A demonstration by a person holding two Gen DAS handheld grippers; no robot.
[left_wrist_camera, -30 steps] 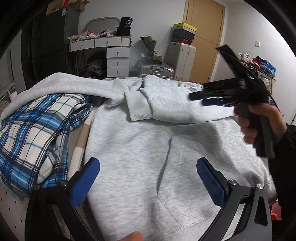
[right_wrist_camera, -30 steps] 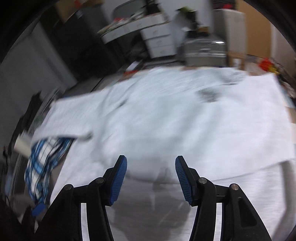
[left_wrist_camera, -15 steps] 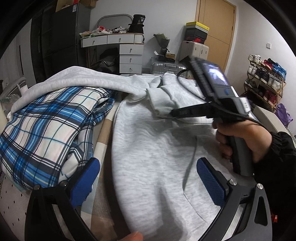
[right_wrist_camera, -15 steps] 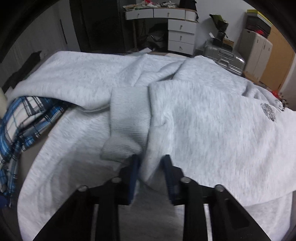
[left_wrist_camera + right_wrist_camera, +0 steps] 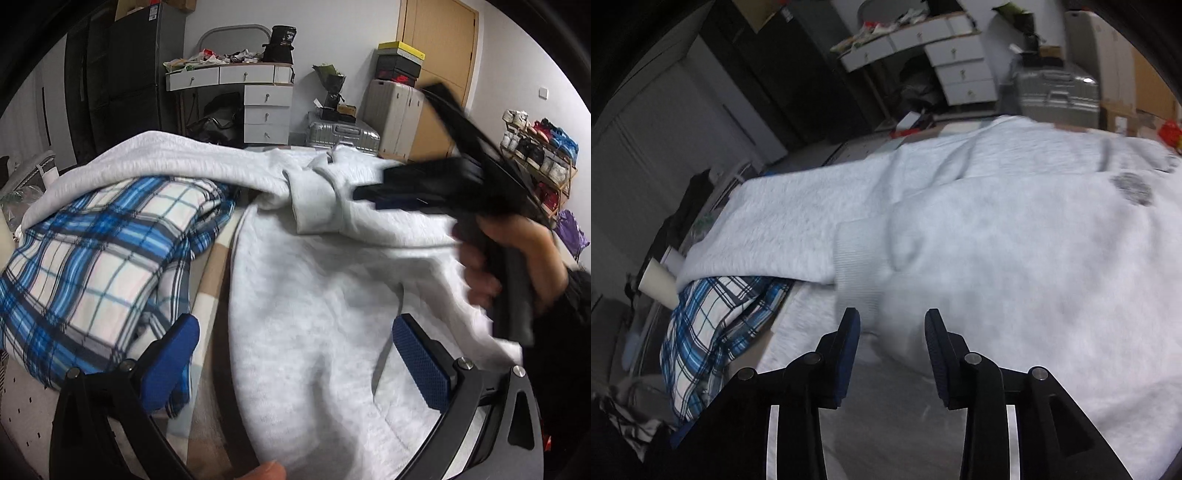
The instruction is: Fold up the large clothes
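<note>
A light grey sweatshirt lies spread on the bed, one sleeve folded across its body with the ribbed cuff near the middle. My left gripper stands wide open low over the sweatshirt's lower part, near the pocket, with nothing pinched. My right gripper hovers just short of the cuff and the sleeve's folded edge on the sweatshirt. Its jaws are opening, and the pads do not press the cloth. In the left wrist view a hand holds the right gripper, blurred.
A blue plaid shirt is bunched at the left, partly under the other grey sleeve. Beyond the bed stand white drawers, a silver suitcase, a shoe rack and a dark cabinet. A pale cup sits at the left edge.
Half a second ago my right gripper was shut on the sleeve's fold; now its jaws have parted and the sleeve rests on the body. My left gripper has stayed open in place.
</note>
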